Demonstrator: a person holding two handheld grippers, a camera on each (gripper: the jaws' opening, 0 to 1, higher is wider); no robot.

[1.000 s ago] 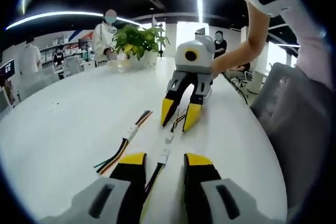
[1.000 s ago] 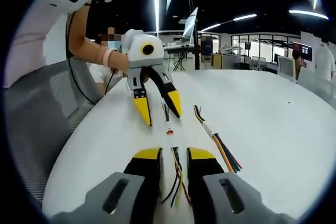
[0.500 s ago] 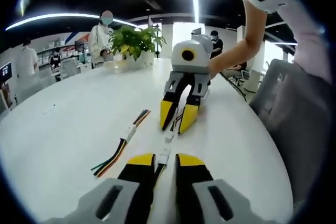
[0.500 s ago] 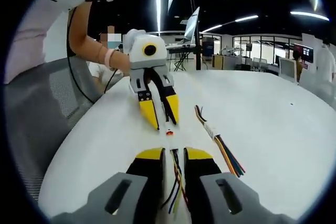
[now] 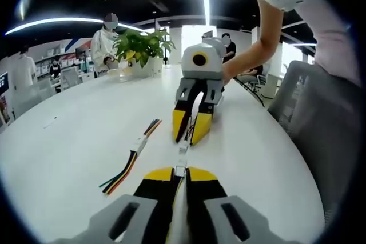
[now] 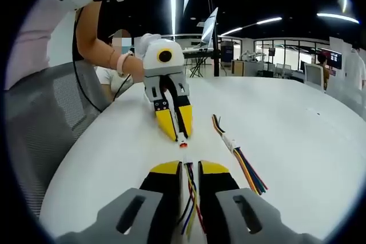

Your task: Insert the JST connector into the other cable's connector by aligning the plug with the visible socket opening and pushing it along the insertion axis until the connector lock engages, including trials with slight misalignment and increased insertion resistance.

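Risk: the two connectors may be meeting off-axis and jamming, or a thin cable may be slipping in its grip. The left gripper point(image 5: 180, 174) is pinching the cable point(image 5: 178, 182) behind its white plug point(image 5: 180, 170). The right gripper point(image 6: 189, 167) is clamping the coloured wires point(image 6: 191, 198); its connector point(image 6: 182, 140) is lying just ahead, at the facing yellow tips.

surface point(image 5: 68, 135): white, broad, rounded edge
potted plant point(image 5: 141, 44): green, far end of surface
spare cable point(image 5: 130, 161): multicoloured wires, white connector, lying left of centre
chair point(image 6: 40, 135): grey mesh, beside surface
ceiling light point(image 6: 172, 5): long bright strip
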